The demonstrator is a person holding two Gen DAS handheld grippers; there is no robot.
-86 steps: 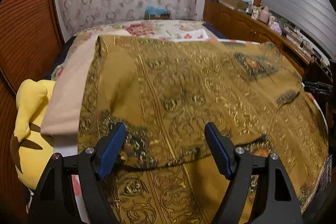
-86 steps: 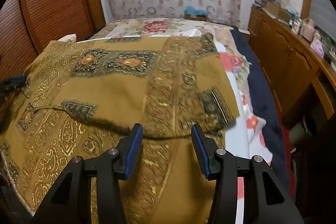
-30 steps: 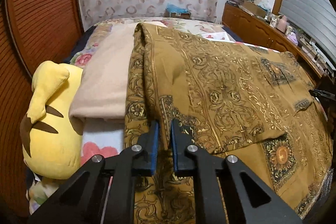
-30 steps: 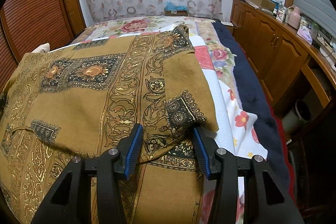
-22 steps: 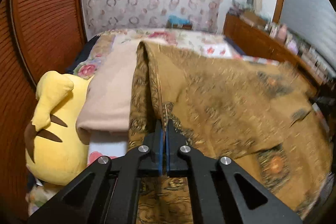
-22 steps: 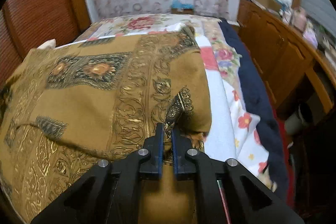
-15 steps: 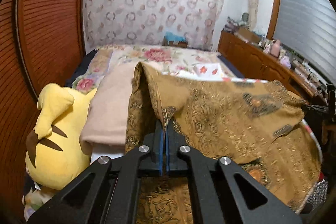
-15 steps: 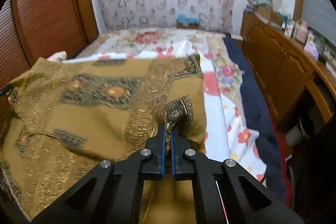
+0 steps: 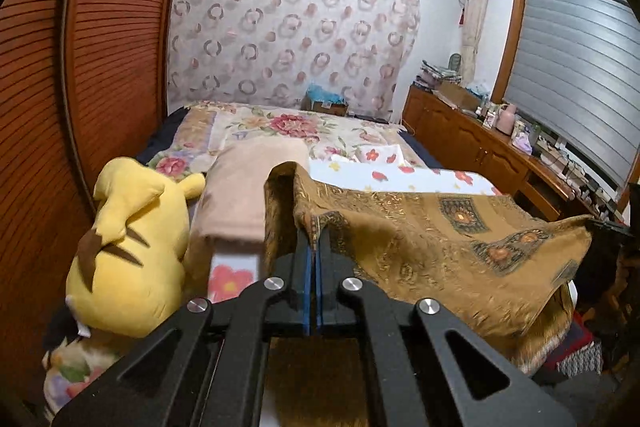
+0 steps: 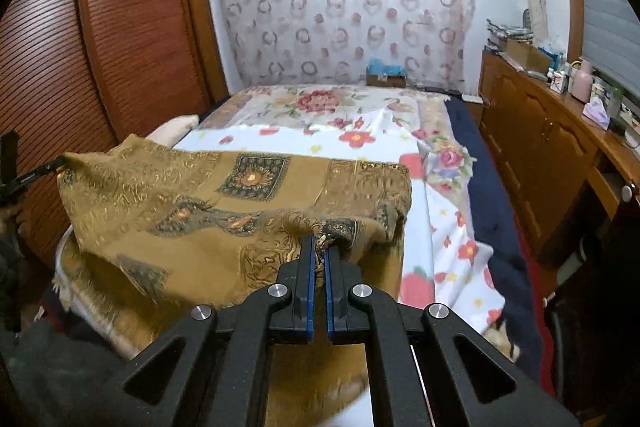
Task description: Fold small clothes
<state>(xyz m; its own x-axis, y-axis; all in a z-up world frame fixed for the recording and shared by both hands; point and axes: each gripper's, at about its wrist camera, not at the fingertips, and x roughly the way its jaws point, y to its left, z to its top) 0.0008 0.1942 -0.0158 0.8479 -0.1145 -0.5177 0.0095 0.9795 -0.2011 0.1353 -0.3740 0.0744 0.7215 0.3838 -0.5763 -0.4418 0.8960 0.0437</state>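
Observation:
A mustard-brown patterned cloth [image 9: 440, 239] with dark medallions is lifted off the flowered bed [image 9: 288, 123] and hangs between both grippers. My left gripper [image 9: 312, 247] is shut on its left corner. My right gripper [image 10: 319, 247] is shut on its right corner; the cloth [image 10: 192, 203] spreads to the left in the right wrist view and sags toward the bed's near edge. The other gripper shows at the far edge of each view.
A yellow plush toy [image 9: 128, 247] lies at the bed's left beside a folded beige blanket [image 9: 248, 187]. A slatted wooden wardrobe [image 9: 100, 67] stands at the left. A cluttered wooden cabinet [image 10: 552, 131] runs along the right. A dark blue cover [image 10: 496, 219] hangs over the bed's right side.
Both grippers closed on the cloth's near corners, then lifted them up and back. The cloth's front part came off the bed and uncovered the white flowered sheet behind.

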